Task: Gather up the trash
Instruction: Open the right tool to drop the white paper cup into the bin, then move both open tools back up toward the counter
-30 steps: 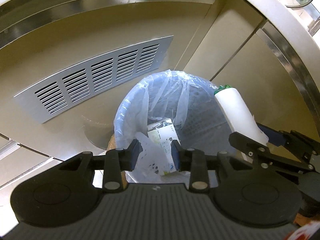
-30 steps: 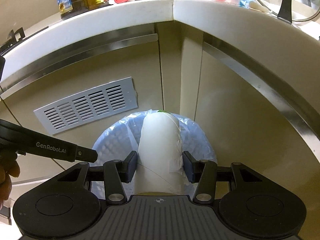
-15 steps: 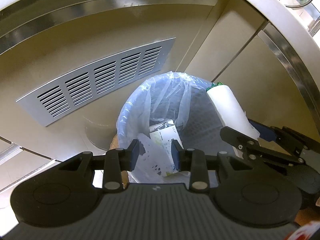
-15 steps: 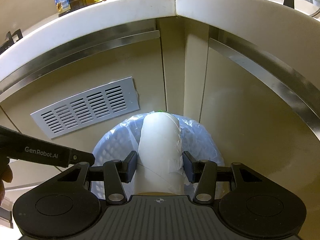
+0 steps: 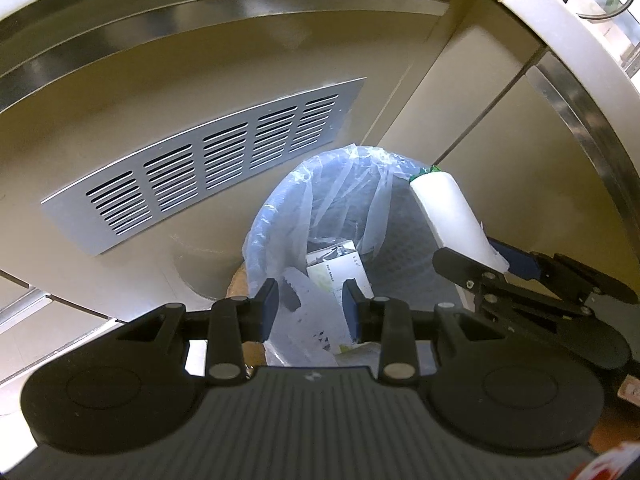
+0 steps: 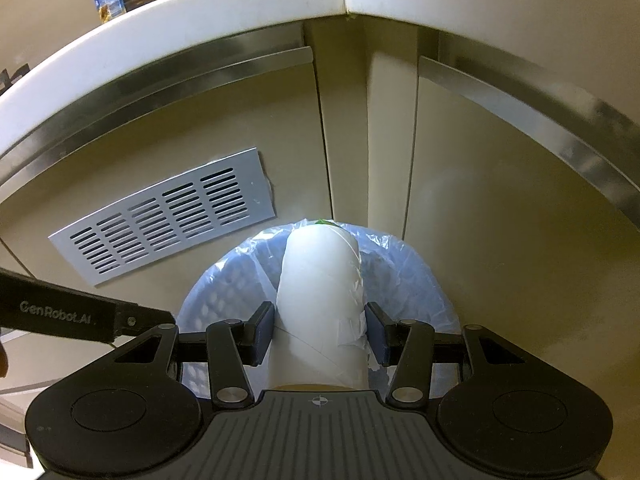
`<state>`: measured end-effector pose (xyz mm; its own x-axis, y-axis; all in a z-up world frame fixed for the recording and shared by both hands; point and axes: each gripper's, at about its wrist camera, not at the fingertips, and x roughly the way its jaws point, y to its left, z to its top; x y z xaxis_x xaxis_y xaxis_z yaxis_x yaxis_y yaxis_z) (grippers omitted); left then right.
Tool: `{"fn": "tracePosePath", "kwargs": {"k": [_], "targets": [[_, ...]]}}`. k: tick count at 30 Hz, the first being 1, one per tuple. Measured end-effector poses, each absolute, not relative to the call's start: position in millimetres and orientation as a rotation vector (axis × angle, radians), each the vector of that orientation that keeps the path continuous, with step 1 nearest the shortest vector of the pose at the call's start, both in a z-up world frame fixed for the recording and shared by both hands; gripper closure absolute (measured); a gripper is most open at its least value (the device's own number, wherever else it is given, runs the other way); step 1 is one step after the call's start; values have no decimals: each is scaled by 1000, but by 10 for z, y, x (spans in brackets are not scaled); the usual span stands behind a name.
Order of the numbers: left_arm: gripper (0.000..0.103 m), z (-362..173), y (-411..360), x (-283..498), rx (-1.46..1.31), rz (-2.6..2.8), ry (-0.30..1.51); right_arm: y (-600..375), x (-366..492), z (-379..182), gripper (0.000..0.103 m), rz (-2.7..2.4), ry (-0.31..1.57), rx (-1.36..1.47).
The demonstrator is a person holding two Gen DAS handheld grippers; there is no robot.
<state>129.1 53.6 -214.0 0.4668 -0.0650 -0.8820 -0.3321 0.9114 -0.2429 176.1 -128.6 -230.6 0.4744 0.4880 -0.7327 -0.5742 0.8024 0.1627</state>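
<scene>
Left wrist view: the left hand-held gripper [image 5: 309, 309] hangs over the bin [image 5: 408, 276], its jaws apart and gripping nothing. Inside lie a box [image 5: 340, 268] and wrappers. At 3 o'clock, the right hand-held gripper [image 5: 490, 258] clamps a white cup [image 5: 450, 214].

Right wrist view: the right hand-held gripper [image 6: 320, 332] grips the cup [image 6: 320, 300] above the bin [image 6: 408, 272]; a vent [image 6: 164, 216] sits at 10 o'clock.
</scene>
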Motion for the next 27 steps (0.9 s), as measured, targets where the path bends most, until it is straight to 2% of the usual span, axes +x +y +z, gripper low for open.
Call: {"fn": "tracePosePath", "kwargs": {"k": [10, 14, 27], "targets": [[73, -2153, 550, 1271, -419, 179, 1083, -1187, 1864, -2513, 53, 639, 971, -122], [73, -2155, 544, 1246, -422, 180, 1086, -1166, 1872, -2571, 42, 628, 1008, -114], [73, -2097, 546, 1220, -425, 180, 1067, -1194, 1798, -2496, 40, 622, 1017, -139]]}}
